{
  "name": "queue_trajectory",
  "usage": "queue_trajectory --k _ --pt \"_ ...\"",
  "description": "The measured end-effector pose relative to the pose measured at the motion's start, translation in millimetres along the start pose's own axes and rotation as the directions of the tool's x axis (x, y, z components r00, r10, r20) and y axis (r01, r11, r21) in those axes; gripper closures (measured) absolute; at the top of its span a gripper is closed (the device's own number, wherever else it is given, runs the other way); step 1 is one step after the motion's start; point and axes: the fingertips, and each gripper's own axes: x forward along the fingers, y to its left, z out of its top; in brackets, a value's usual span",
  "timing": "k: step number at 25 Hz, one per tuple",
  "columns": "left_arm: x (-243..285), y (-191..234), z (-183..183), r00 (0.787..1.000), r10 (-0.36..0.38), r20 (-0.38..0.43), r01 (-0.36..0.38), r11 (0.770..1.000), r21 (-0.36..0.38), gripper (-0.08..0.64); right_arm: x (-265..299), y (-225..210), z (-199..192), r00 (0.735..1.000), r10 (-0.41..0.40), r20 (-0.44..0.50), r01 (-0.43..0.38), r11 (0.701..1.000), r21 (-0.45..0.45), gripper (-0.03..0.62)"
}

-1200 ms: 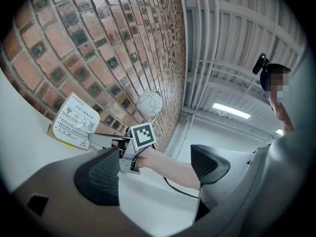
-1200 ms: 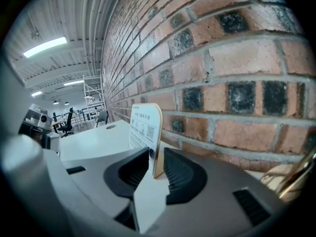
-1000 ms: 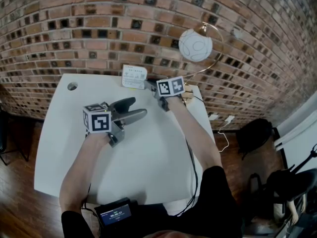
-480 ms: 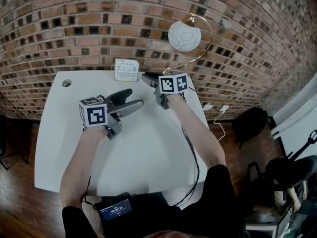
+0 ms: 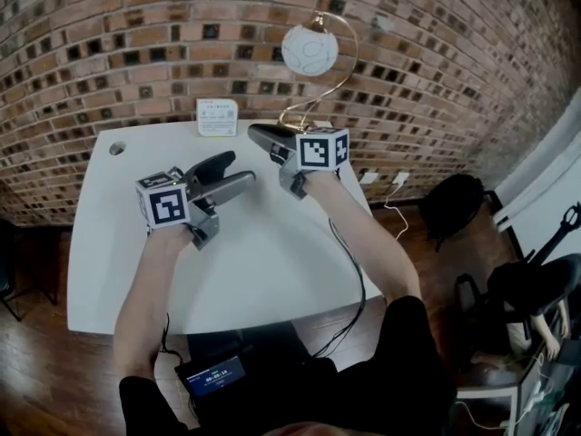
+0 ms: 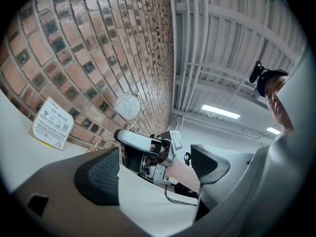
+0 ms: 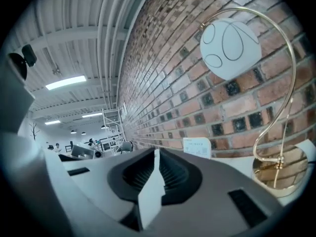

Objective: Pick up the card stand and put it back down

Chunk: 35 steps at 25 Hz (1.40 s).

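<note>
Card stand stood upright on the table against the wall, well apart from the 2 grippers. Left gripper was spread wide and empty. Right gripper had just been closing, its tips about meeting on nothing. Judged: stand set down, nothing left.

Table mostly free, clutter at back.
We see bare table front and middle; card stand and lamp stand at the back edge by the wall, a gap between them; the lamp arches overhead.
</note>
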Motion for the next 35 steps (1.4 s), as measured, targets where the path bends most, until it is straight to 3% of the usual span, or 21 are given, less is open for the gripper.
queue_trajectory --k 16,35 --pt "-16 -70 5 1.0 -0.003 0.008 0.003 0.998 0.066 0.114 -38 93 14 0.994 0.095 0.052 -0.091 0.993 -0.072 0.57" --pt "-14 -133 -3 0.999 -0.035 0.004 0.034 0.991 0.133 0.115 -87 158 11 0.985 0.155 0.072 -0.147 0.984 -0.103 0.571"
